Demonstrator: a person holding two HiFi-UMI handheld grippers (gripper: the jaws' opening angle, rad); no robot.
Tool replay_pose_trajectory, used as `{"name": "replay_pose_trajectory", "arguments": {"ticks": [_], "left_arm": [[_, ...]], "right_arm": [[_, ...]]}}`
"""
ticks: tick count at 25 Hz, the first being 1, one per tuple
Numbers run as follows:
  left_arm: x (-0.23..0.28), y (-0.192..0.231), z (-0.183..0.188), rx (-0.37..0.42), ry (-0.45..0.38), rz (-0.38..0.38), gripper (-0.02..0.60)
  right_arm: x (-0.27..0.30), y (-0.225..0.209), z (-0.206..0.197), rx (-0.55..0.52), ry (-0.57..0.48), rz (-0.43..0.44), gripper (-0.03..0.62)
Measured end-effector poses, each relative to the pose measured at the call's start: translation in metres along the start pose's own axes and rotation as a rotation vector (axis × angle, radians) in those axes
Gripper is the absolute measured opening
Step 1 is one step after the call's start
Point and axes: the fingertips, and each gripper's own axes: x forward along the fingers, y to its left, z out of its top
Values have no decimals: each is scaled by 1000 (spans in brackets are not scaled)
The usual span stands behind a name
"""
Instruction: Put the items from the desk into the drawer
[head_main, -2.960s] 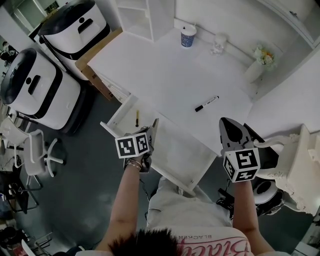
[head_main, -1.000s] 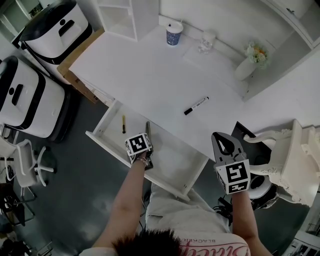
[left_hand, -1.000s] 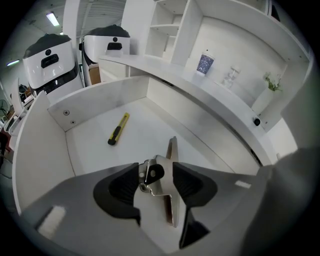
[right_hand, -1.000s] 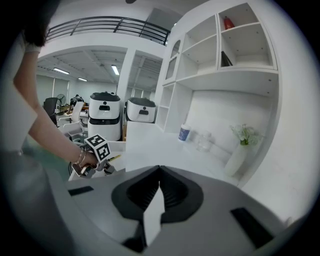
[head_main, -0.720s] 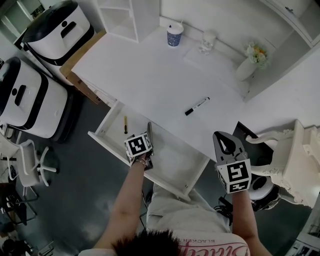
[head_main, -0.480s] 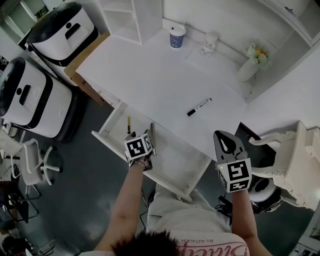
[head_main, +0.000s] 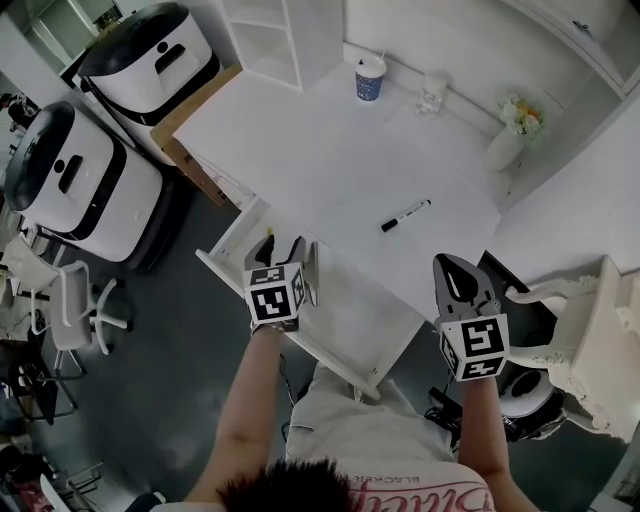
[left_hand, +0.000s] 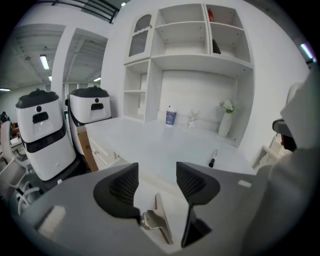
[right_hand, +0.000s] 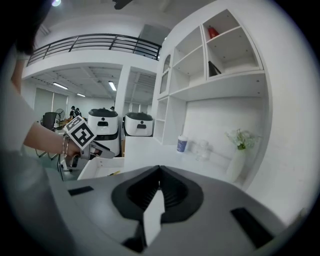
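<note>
A black marker (head_main: 405, 214) lies on the white desk (head_main: 330, 150) toward its right front; in the left gripper view the marker (left_hand: 213, 158) shows beyond the jaws. The open drawer (head_main: 355, 315) juts out below the desk's front edge. My left gripper (head_main: 292, 252) hovers over the drawer's left part, jaws open (left_hand: 157, 185), nothing between the pads. A small yellow item (right_hand: 114, 173) rests in the drawer. My right gripper (head_main: 452, 265) hangs off the desk's right front corner, shut (right_hand: 160, 182) and empty.
A blue cup (head_main: 369, 78), a glass (head_main: 433, 92) and a vase of flowers (head_main: 512, 128) stand along the desk's back. Two white machines (head_main: 70, 180) stand at the left, a white chair (head_main: 590, 340) at the right, open shelves (left_hand: 195, 35) above.
My left gripper has moved forward from the drawer's front edge to over its left part. The right gripper has stayed almost where it was.
</note>
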Motion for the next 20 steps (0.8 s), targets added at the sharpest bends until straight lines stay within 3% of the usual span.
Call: {"name": "replay_pose_trajectory", "arguments": {"ticks": [5,12,16,20], "left_arm": [[-34,-17,47,102,-151,-1,215],[-89,-50,101,217,-381,10,93],[-118,-62,119,241,-463,39,12],[-145,-64,128,240,-511,69,9]], "right_arm": [[-13,-9,18,0,-59,-10,8],[-32,-21,45,-1,-147,2,8],[-44,-26,56,-8,-189,19,8],[-53,-26,64,-6,-228,38,8]]}}
